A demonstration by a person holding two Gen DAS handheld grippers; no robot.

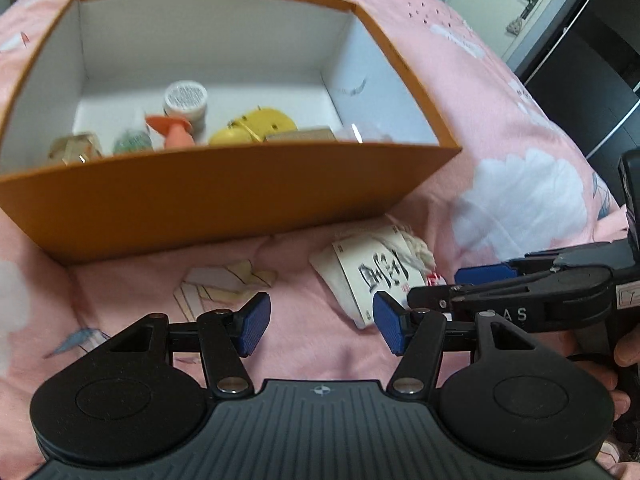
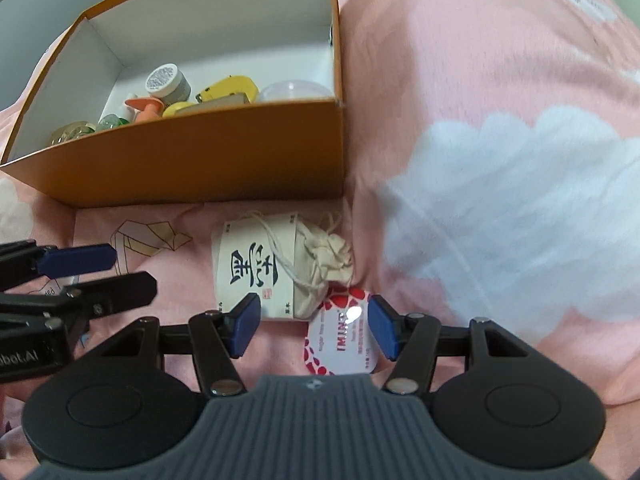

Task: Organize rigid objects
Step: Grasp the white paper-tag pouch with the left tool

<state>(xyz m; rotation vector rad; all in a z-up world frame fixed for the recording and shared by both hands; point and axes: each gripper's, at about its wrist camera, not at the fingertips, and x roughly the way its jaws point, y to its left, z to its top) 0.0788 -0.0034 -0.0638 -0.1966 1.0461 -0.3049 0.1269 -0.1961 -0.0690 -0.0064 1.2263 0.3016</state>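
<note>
An orange box (image 1: 224,200) with white inner walls stands on the pink bedspread; it shows in the right wrist view too (image 2: 208,160). Inside lie a white jar (image 1: 186,100), an orange piece (image 1: 174,130), a yellow item (image 1: 256,126) and other small things. In front of the box rests a cream cloth pouch with a paper label (image 2: 276,266), seen from the left wrist as well (image 1: 372,276). A red-and-white mint tin (image 2: 344,340) lies on the bed under and between the open fingers of my right gripper (image 2: 316,330), untouched by the pads. My left gripper (image 1: 320,330) is open over bare bedspread, left of the pouch.
The pink bedspread (image 2: 480,80) with white cloud prints bulges up to the right of the box. Each gripper appears in the other's view, the right gripper (image 1: 448,284) and the left gripper (image 2: 112,274), close on either side of the pouch. A dark cabinet (image 1: 592,80) stands beyond the bed.
</note>
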